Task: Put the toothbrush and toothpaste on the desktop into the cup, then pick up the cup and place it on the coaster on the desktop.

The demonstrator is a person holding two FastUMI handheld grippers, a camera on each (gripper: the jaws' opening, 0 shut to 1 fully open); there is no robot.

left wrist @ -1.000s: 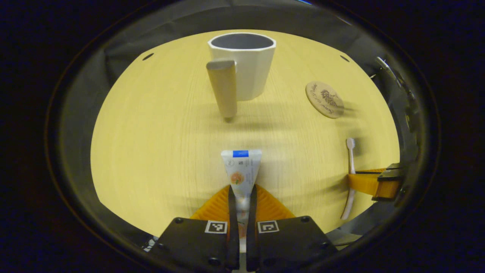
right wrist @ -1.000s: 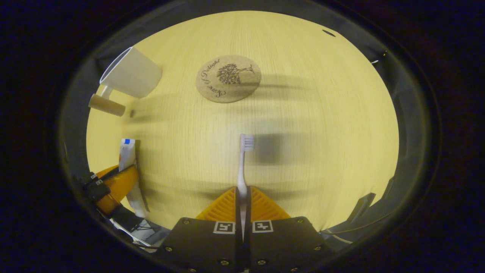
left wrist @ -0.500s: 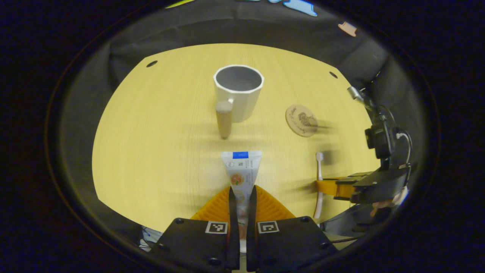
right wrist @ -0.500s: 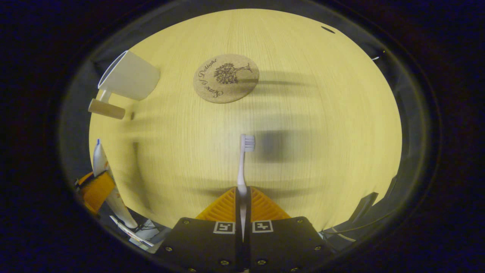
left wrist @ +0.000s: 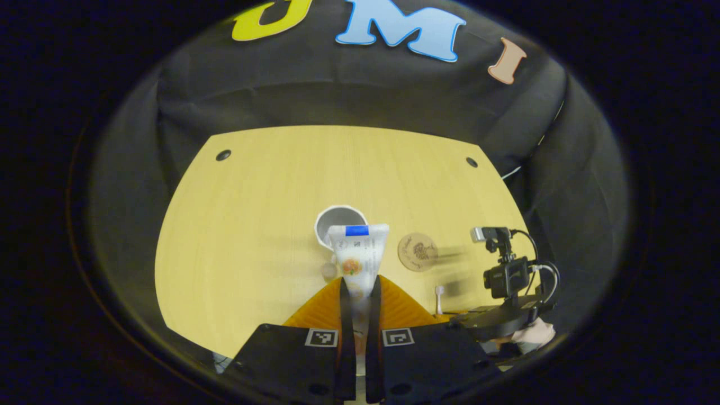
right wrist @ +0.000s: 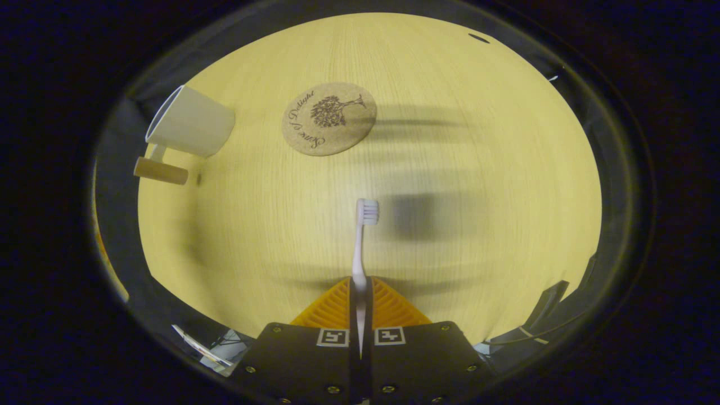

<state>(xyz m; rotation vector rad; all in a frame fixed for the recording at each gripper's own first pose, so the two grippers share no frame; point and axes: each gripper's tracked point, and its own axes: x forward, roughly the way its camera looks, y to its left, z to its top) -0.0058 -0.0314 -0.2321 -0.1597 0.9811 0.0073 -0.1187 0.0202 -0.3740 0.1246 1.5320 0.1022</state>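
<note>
Two claws loaded: left claw [left wrist: 358, 287] pinching toothpaste [left wrist: 356, 253] high over cup [left wrist: 337, 225]; right claw [right wrist: 360, 289] clamped on toothbrush [right wrist: 360, 247], right of cup, near coaster [right wrist: 328, 118]. Released from such height, likely to miss or topple cup.

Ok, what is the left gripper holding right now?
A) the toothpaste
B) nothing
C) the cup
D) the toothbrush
A: in the left gripper view, the left gripper is shut on the toothpaste, the tube sticking out ahead of it above the cup; the toothbrush is in the right gripper.
</note>
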